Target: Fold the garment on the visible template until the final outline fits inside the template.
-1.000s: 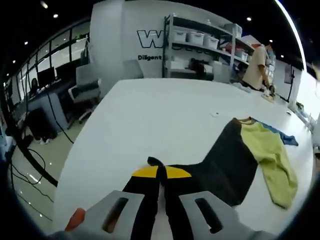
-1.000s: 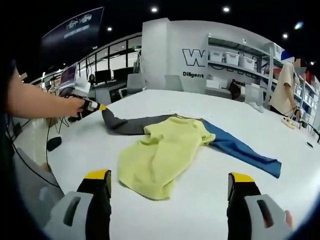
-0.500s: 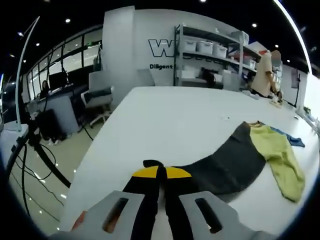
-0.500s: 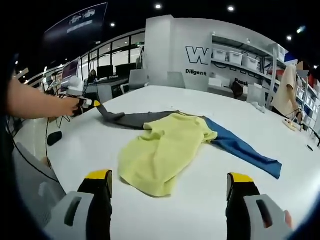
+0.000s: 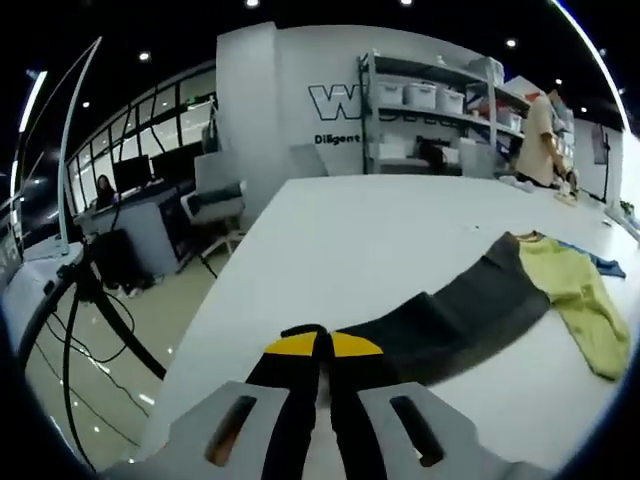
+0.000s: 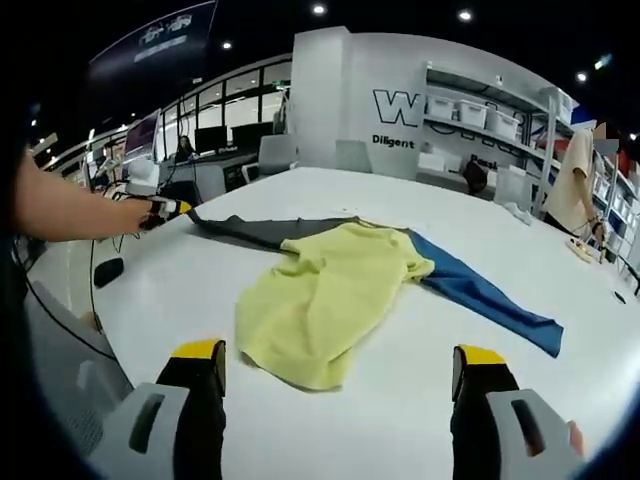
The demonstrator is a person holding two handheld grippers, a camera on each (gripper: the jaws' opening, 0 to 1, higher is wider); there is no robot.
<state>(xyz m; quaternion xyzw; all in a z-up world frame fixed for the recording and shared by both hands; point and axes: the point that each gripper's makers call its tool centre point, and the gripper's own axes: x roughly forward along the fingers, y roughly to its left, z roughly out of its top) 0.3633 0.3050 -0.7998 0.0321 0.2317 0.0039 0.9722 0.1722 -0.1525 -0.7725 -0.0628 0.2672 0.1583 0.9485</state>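
Colour-block garment (image 6: 330, 290) bunched mid-table (image 6: 560, 400): left gripper (image 5: 322, 352) clamped on grey sleeve (image 5: 450, 318) at table's edge, right gripper (image 6: 338, 370) spread apart, empty; pull sleeve flat, smoothly, low.

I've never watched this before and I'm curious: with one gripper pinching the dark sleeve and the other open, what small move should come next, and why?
Probably lay the dark sleeve flat: the left gripper is shut on its end, and the yellow body lies bunched before the open right gripper.
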